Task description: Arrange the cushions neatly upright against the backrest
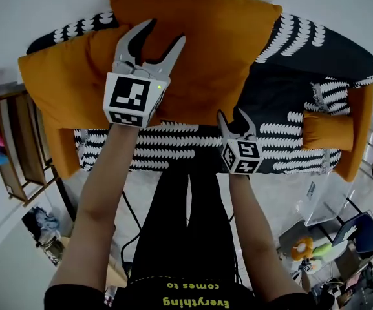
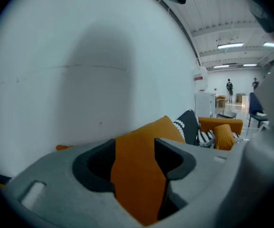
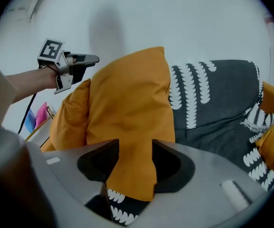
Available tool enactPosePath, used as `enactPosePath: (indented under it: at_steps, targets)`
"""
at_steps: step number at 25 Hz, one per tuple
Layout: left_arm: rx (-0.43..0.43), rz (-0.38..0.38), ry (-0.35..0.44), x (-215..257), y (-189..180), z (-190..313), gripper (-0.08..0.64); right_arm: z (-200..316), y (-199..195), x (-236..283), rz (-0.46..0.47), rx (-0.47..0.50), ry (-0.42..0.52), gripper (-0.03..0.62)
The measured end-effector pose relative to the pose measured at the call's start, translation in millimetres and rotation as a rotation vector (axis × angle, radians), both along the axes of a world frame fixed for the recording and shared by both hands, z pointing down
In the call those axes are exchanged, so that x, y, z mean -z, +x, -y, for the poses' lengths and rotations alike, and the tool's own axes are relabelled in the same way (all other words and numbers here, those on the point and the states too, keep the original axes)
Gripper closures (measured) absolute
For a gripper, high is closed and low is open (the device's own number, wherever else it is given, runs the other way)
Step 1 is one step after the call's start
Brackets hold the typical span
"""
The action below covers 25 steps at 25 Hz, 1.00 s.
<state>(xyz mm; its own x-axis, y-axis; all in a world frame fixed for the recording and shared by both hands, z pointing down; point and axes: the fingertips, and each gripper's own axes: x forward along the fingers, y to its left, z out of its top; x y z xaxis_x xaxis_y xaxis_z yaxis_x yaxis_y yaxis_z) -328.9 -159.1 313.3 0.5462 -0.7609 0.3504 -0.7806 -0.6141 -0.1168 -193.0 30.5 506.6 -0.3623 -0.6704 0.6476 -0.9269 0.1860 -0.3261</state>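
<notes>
The sofa [image 1: 277,102], under a black-and-white patterned cover, holds a large orange cushion [image 1: 205,50] standing against the far backrest [image 1: 315,41]. It also holds a second orange cushion [image 1: 60,82] at its left end and a small orange cushion [image 1: 327,131] by the right arm. The left gripper [image 1: 165,32], jaws partly apart and empty, hangs over the large orange cushion. The right gripper [image 1: 231,115], likewise parted and empty, sits at that cushion's near edge.

- A large orange fabric cushion [image 1: 199,50] fills the middle of the sofa, with the plain white wall [image 1: 44,5] closing off the space behind it.
- A second orange fabric cushion [image 1: 57,76] touches its left side.
- The bare black-and-white patterned sofa seat [image 1: 273,102] lies open between the large cushion and a small orange cushion [image 1: 327,131] beside the orange right armrest [image 1: 362,128].
- A wooden slatted rack [image 1: 18,147] crowds the sofa's left end.
</notes>
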Motion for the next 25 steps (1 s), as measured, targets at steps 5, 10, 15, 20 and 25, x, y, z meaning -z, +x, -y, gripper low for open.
enactPosePath:
  at_steps: [5, 10, 15, 20, 25]
  targets:
    - [-0.04, 0.051, -0.009, -19.5, 27.3, 22.1, 0.228, 11.0, 6.7, -49.5, -0.021, 0.06, -0.112, 0.212]
    - [-0.088, 0.085, -0.038, -24.9, 61.4, 41.9, 0.155, 21.8, 20.0, -67.7, -0.038, 0.078, -0.152, 0.132]
    - [-0.076, 0.179, -0.019, -41.8, 52.5, 47.8, 0.168, 27.0, 2.7, -77.3, -0.031, 0.106, -0.176, 0.216]
    - [-0.074, 0.227, -0.037, -38.7, 61.8, 44.4, 0.324, 26.6, 20.8, -66.3, 0.001, 0.069, -0.16, 0.411]
    - [-0.083, 0.205, -0.065, -29.3, 48.4, 35.3, 0.469, 17.6, 14.5, -47.7, 0.056, 0.083, -0.145, 0.515]
